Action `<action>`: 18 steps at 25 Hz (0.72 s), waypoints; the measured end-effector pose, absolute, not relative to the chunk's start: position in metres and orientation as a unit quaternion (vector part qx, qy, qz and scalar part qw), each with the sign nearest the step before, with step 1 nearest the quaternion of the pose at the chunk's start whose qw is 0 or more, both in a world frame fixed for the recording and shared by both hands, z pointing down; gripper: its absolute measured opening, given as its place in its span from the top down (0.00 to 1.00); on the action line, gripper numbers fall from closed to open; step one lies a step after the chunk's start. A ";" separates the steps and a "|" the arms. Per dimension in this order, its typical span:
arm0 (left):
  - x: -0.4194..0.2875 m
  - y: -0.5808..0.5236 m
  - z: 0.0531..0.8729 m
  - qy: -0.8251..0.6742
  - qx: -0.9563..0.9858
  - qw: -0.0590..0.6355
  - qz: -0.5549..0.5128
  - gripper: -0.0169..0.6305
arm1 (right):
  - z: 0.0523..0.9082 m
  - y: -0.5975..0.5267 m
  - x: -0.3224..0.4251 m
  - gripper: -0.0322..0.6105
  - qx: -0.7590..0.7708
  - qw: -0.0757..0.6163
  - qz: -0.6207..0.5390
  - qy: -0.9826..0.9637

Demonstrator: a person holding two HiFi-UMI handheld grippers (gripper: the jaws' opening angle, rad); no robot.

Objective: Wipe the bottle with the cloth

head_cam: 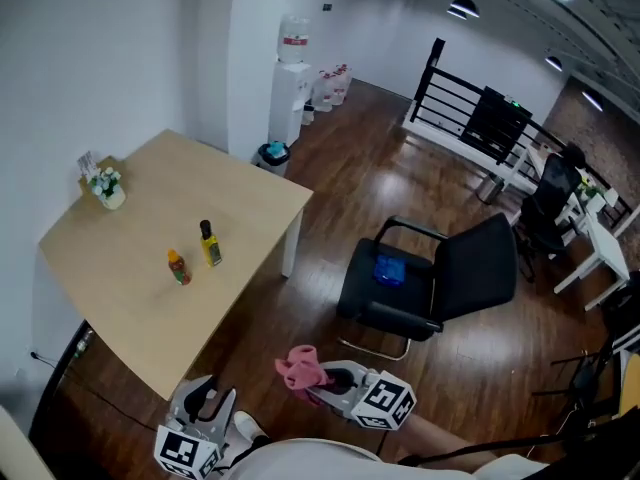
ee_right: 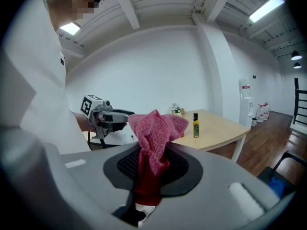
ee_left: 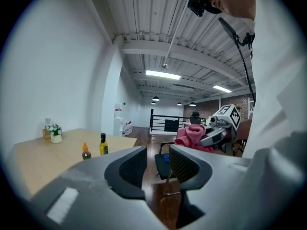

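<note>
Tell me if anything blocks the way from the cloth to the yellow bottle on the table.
Nothing visible does. The right tool holds the pink cloth off the table; bare tabletop leads to the yellow bottle, the orange bottle beside it.

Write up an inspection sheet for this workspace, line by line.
Surface: wooden table, mostly bare.
Job's things: yellow bottle upright on the table; pink cloth in the right claw.
Clutter: small orange-capped bottle beside the yellow bottle; flower pot at the far corner.
Claws: left claw open, empty; right claw shut on the pink cloth.
Cables: what looks like a thin cable on the floor beside the table.
Surroundings: black office chair with a blue item on its seat; water dispenser by the wall.
</note>
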State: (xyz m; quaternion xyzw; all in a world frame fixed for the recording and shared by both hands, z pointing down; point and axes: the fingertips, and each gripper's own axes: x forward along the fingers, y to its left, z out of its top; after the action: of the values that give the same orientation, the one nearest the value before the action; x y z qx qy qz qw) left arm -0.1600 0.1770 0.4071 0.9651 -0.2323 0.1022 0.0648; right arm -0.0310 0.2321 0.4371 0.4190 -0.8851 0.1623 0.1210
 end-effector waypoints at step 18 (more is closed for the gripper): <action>-0.094 0.291 0.403 -0.241 0.964 0.050 0.099 0.74 | 0.462 0.376 0.031 0.81 0.430 0.071 0.187 -0.880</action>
State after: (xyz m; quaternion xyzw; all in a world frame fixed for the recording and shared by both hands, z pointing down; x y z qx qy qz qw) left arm -0.0939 0.2915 0.4033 0.9642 -0.2405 0.0992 0.0502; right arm 0.0309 0.3764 0.4618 0.4305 -0.8801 0.1872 0.0710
